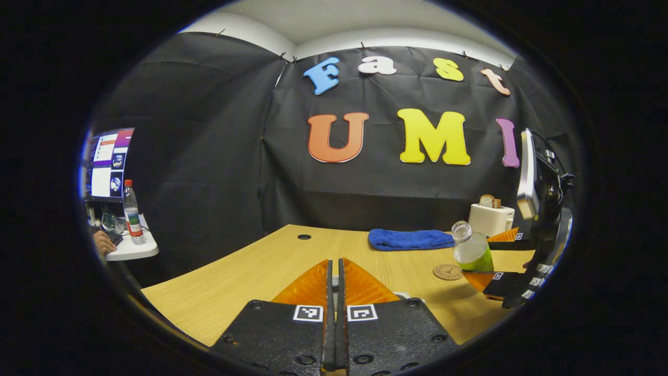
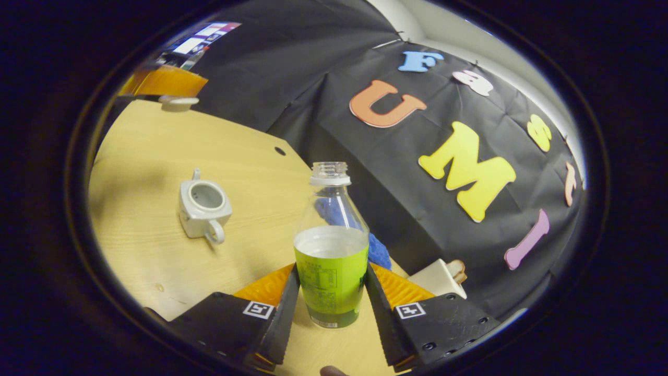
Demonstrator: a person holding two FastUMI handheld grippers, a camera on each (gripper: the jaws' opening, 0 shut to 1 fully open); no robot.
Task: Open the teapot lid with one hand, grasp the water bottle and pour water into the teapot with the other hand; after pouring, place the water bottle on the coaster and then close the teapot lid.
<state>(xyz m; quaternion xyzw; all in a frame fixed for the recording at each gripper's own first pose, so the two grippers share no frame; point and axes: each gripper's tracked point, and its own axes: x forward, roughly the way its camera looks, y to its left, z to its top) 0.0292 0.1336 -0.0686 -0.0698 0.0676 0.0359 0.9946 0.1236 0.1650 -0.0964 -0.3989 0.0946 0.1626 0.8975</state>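
On the wooden table (image 1: pixel 250 271) lie one blue towel (image 1: pixel 409 239) and one white toaster (image 1: pixel 489 218) along the far edge, and one round coaster (image 1: pixel 448 271) sits just left of the one uncapped water bottle (image 2: pixel 331 256). The right gripper (image 2: pixel 331 297) clamps that bottle by its green label, both fingers pressing its sides, with nothing between it and the one open white teapot (image 2: pixel 203 208) farther left. The left gripper (image 1: pixel 335 297) has its fingers closed; a white lid (image 2: pixel 178 102) shows beneath it in the right gripper view, though whether they pinch it I cannot tell.
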